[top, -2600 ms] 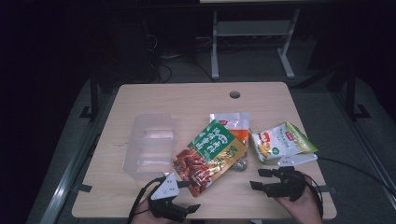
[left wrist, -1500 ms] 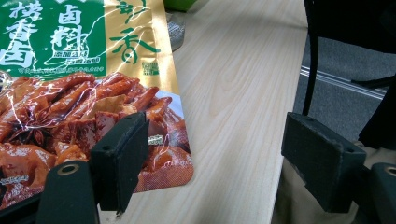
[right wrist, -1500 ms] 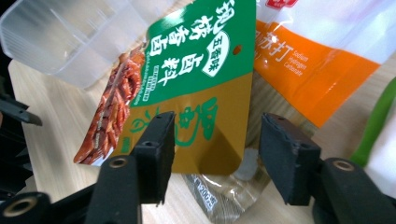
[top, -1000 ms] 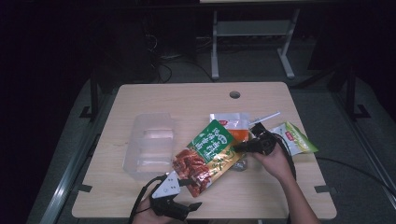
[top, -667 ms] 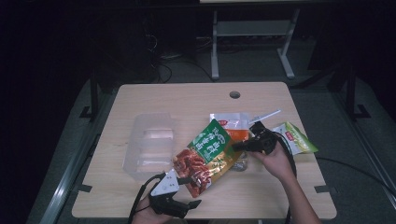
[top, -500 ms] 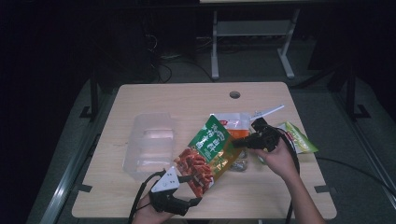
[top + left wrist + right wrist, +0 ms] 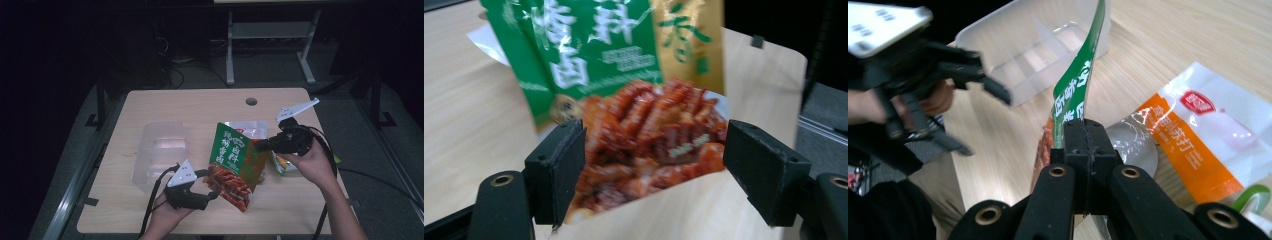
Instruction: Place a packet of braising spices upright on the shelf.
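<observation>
Green pouch: lifted off the table, standing on edge, its lower corner tilted toward the left gripper; seen edge-on in the right gripper view.
Print: large white Chinese characters on a green upper half, a gold panel at one side, a picture of red-brown meat strips below; the small lettering is too blurred to read.
Right gripper: clenched on the pouch's right edge, jaws pressed together with the foil between them; its grey plate rises above it.
Left gripper: released, jaws spread wide; the pouch's bottom sits between them, and no pad presses on it.
Orange packet: flat on the table just right of the right gripper, clear window at one end, a red logo and white characters, unreadable.
Green-rimmed packet: further right, mostly hidden.
Clear tray: beyond the left gripper, divided into compartments.
Table: light wood, a round hole near its far edge.
</observation>
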Motion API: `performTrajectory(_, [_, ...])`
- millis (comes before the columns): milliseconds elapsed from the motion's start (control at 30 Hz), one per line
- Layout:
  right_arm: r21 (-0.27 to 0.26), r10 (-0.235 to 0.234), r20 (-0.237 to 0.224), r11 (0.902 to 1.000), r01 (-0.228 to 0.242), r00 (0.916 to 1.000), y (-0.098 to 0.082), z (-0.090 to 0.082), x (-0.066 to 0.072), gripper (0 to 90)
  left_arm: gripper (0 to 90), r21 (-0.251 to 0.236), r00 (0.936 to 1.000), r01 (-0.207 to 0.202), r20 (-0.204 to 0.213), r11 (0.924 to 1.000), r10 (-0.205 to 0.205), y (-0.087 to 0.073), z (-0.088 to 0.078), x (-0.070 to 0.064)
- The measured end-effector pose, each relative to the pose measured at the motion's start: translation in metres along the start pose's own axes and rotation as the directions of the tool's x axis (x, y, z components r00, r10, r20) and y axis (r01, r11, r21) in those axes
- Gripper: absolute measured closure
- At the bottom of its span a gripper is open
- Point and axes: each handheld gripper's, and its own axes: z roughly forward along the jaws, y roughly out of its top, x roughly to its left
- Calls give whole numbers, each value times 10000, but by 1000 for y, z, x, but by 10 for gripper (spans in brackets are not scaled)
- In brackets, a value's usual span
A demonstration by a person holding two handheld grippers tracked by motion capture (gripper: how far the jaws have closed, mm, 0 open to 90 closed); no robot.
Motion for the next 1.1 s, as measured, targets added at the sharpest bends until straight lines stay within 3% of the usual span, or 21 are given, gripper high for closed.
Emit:
performTrajectory(200, [27, -876, -279, 9961, 877, 9958, 6, -13, 11, 900, 236, 241, 9979, 163, -627, 9996, -148, 12, 17, 10])
performTrajectory(433, [-27, -1373, -782, 9905, 1375, 9874, 6, -20, 15, 900, 244, 387, 9951, 909, -436, 9951, -892, 18, 34, 23])
performTrajectory(500, [-44, -1428, -784, 9897, 1429, 9866, 6, -20, 15, 900, 319, 407, 9952, 971, -129, 9944, -967, 21, 37, 25])
performTrajectory(533, [-71, -1444, -790, 9895, 1443, 9864, 5, -20, 15, 900, 428, 435, 9955, 941, 50, 9946, -944, 22, 38, 25])
performTrajectory(667, [-139, -1443, -735, 9895, 1437, 9868, 4, -19, 14, 900, 647, 492, 9962, 863, 45, 9951, -867, 24, 39, 25])
performTrajectory(767, [-180, -1293, -544, 9915, 1285, 9901, 2, -20, 12, 900, 773, 456, 9941, 1036, 287, 9936, -1050, 23, 36, 28])
performTrajectory(1000, [-294, -1204, -196, 9924, 1198, 9925, -4, -19, 9, 869, 840, 483, 9964, 755, 340, 9960, -772, 22, 34, 24])
performTrajectory(1067, [-480, -905, -93, 9948, 899, 9959, -13, -18, 7, 716, 842, 494, 9969, 720, 289, 9962, -735, 20, 32, 23])
performTrajectory(1100, [-561, -816, -47, 9951, 812, 9967, -17, -18, 5, 700, 842, 534, 9969, 717, 285, 9960, -733, 20, 32, 23])
